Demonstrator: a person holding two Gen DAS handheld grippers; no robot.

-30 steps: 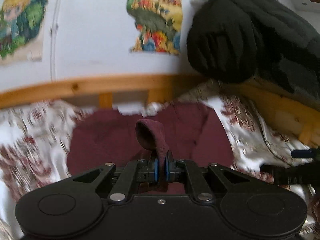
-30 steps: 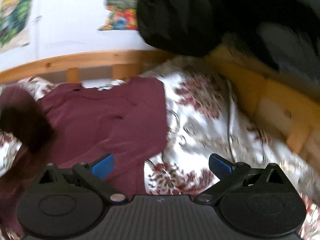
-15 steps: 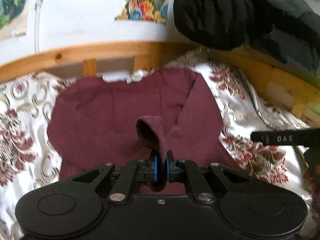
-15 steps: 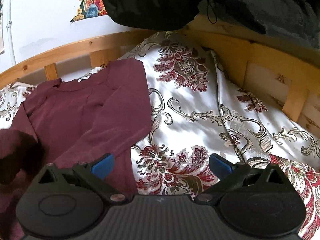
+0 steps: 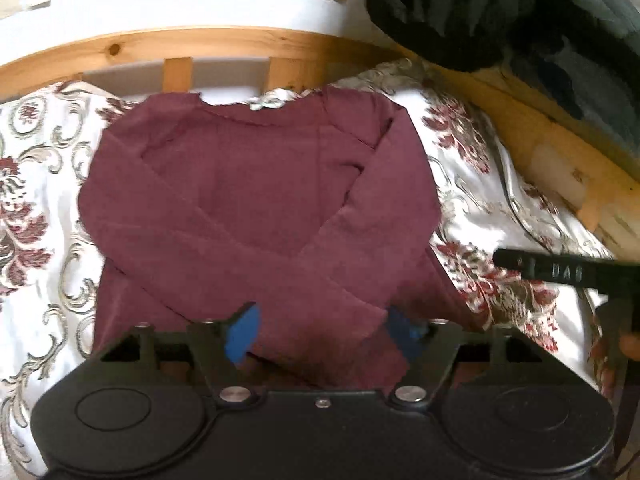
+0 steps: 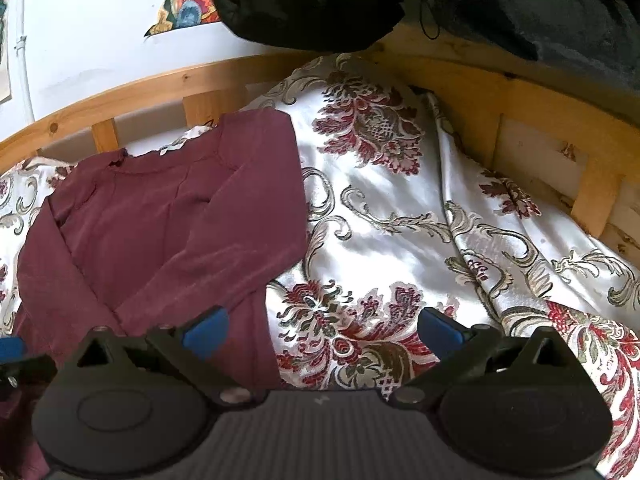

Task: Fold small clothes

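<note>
A small maroon long-sleeved top [image 5: 248, 184] lies flat on the floral bedspread, neckline toward the wooden headboard, both sleeves folded across its front. My left gripper [image 5: 324, 330] is open just above the top's lower part, holding nothing; the crossed sleeve end lies between its blue pads. In the right wrist view the top [image 6: 168, 232] lies at the left. My right gripper [image 6: 320, 330] is open and empty, over the top's right edge and the bedspread.
A white floral bedspread [image 6: 420, 240] covers the bed. A wooden bed frame [image 5: 224, 46] runs along the back and right [image 6: 540, 128]. A black padded jacket [image 5: 500, 12] hangs over the frame's right corner. The right gripper's black body [image 5: 560, 270] shows at the left view's right edge.
My left gripper has opened and let go of the sleeve cuff, which now lies across the top's front. My right gripper has stayed open and shifted slightly toward the top.
</note>
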